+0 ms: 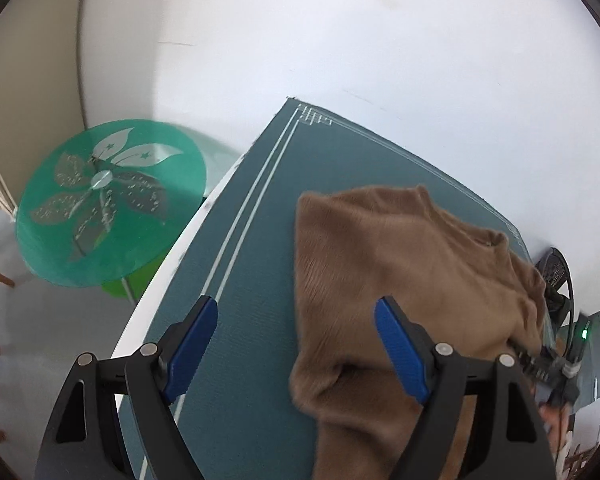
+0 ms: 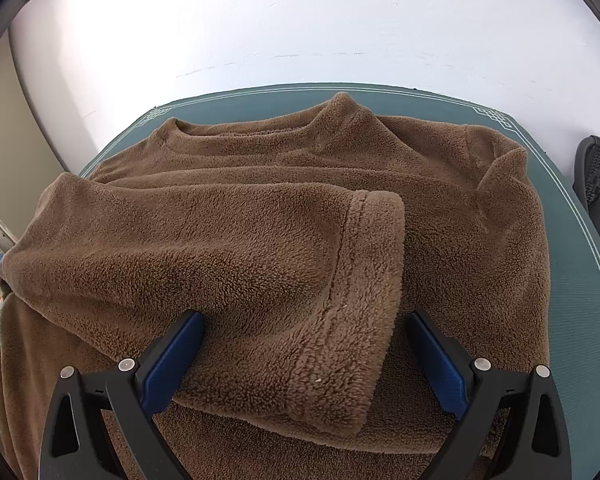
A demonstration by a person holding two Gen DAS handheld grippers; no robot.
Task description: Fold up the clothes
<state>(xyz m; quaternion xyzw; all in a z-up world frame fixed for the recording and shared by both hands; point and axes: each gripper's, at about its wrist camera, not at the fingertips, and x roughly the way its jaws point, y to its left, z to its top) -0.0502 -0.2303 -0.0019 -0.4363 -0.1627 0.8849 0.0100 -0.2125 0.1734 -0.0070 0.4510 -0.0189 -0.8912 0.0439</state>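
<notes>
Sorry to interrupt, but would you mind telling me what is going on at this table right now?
A person with a handheld gripper in each hand is folding a brown fleece sweater spread on a teal mat. One sleeve is already folded across the body. The right gripper sits over that sleeve's cuff, jaws open to either side of it without clamping. The left gripper is open too, holding nothing, above the sweater's edge and bare mat. A green round side table stands beside the mat.

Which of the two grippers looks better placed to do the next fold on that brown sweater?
Probably the right gripper: its open jaws straddle the folded-over sleeve of the brown sweater. The left gripper is open too, mostly over bare green mat at the sweater's edge.
</notes>
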